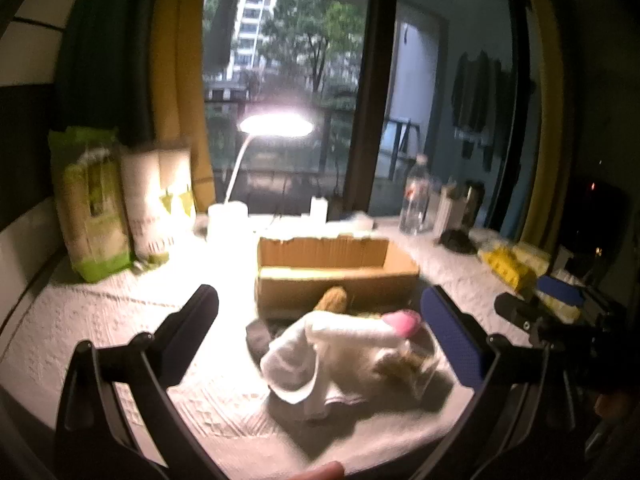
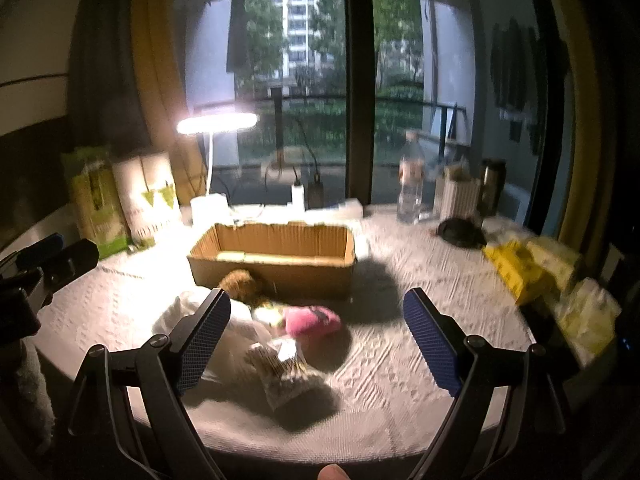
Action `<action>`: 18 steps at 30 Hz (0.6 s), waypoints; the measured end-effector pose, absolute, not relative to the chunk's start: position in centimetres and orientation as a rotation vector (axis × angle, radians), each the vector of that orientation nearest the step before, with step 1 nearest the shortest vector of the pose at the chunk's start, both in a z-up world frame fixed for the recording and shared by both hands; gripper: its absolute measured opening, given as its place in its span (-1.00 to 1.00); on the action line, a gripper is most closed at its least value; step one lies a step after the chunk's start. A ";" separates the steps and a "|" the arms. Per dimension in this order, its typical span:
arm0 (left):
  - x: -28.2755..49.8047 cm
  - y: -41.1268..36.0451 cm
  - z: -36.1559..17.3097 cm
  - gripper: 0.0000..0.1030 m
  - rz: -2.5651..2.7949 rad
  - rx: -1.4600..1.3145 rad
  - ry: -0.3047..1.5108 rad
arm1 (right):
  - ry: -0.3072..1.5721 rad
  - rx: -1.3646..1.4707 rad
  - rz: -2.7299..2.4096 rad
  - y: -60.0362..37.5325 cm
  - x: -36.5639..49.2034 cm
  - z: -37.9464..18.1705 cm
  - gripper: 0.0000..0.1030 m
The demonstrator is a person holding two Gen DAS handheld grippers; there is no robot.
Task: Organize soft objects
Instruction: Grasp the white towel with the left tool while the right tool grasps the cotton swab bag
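A desk lamp (image 2: 218, 124) is glowing at the back, a water bottle (image 2: 411, 178) is standing right, and two paper-towel packs (image 2: 120, 196) are sitting left.

Each hand-held gripper, left (image 1: 320, 320) and right (image 2: 316, 332), was a black frame of angled struts joined by round-headed screws (two visible per side), its two fingers (image 2: 430, 338) faced with blue textured pads.

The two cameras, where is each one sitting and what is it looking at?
Left wrist: on the left gripper, open, facing the white cloth and cardboard box; a fingertip shows below.
Right wrist: on the right gripper, open, facing the pink toy; a fingertip shows below.
Shared: box, lamp, window.
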State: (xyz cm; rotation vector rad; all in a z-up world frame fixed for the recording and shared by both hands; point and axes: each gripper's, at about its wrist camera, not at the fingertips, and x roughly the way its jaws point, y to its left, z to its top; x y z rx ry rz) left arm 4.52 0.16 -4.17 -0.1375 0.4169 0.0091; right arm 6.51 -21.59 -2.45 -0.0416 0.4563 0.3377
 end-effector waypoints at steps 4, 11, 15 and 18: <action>6.6 0.4 -6.0 0.99 0.018 -0.141 0.483 | 0.511 -0.035 0.340 -21.4 8.4 -4.1 0.76; 10.0 0.8 -9.2 0.98 0.025 -0.144 0.596 | 0.608 -0.027 0.331 -21.5 11.6 -7.0 0.76; 12.2 0.8 -10.8 0.98 0.026 -0.123 0.649 | 0.668 -0.032 0.341 -21.5 13.3 -8.7 0.76; 13.4 0.9 -11.7 0.97 0.015 -0.112 0.677 | 0.717 -0.034 0.362 -21.4 14.4 -10.1 0.76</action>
